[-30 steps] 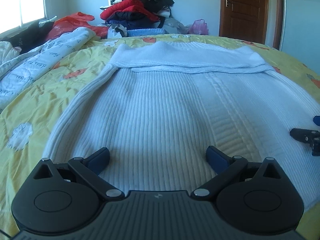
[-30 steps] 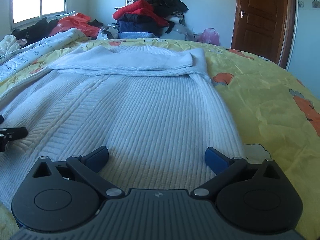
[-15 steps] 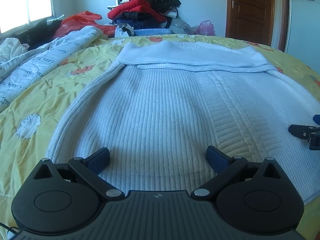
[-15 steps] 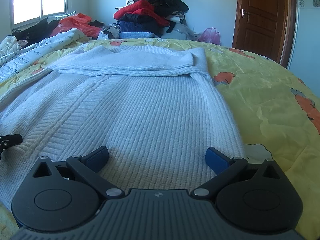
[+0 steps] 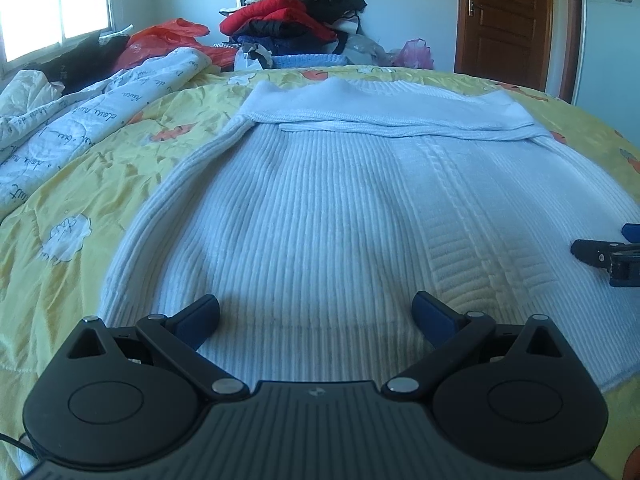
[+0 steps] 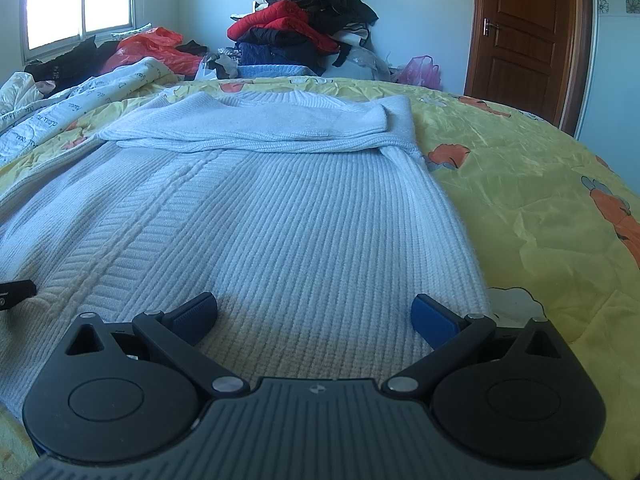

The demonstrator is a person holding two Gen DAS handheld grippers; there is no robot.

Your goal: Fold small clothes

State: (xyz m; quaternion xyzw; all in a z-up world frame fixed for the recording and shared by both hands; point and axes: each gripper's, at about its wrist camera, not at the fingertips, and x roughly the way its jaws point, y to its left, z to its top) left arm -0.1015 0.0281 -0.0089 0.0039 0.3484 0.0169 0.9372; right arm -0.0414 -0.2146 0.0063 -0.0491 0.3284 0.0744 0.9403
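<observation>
A white ribbed knit sweater (image 5: 340, 216) lies flat on the yellow bedspread (image 5: 80, 184), its sleeves folded across the far top. It also shows in the right wrist view (image 6: 280, 216). My left gripper (image 5: 316, 314) is open and empty, low over the sweater's near hem on its left part. My right gripper (image 6: 314, 312) is open and empty over the near hem by the sweater's right edge. The right gripper's finger (image 5: 600, 254) shows at the right edge of the left wrist view, and the left gripper's finger (image 6: 16, 290) at the left edge of the right wrist view.
A pile of red, black and blue clothes (image 5: 296, 24) stands at the far side of the bed. A white printed quilt (image 5: 80, 120) lies bunched at the left. A brown door (image 6: 520, 36) is at the far right. The yellow bedspread (image 6: 540, 200) extends right of the sweater.
Both grippers have drawn back slightly toward the sweater's near hem and tilted up a little. Both stay open and empty. The sweater has not moved.
</observation>
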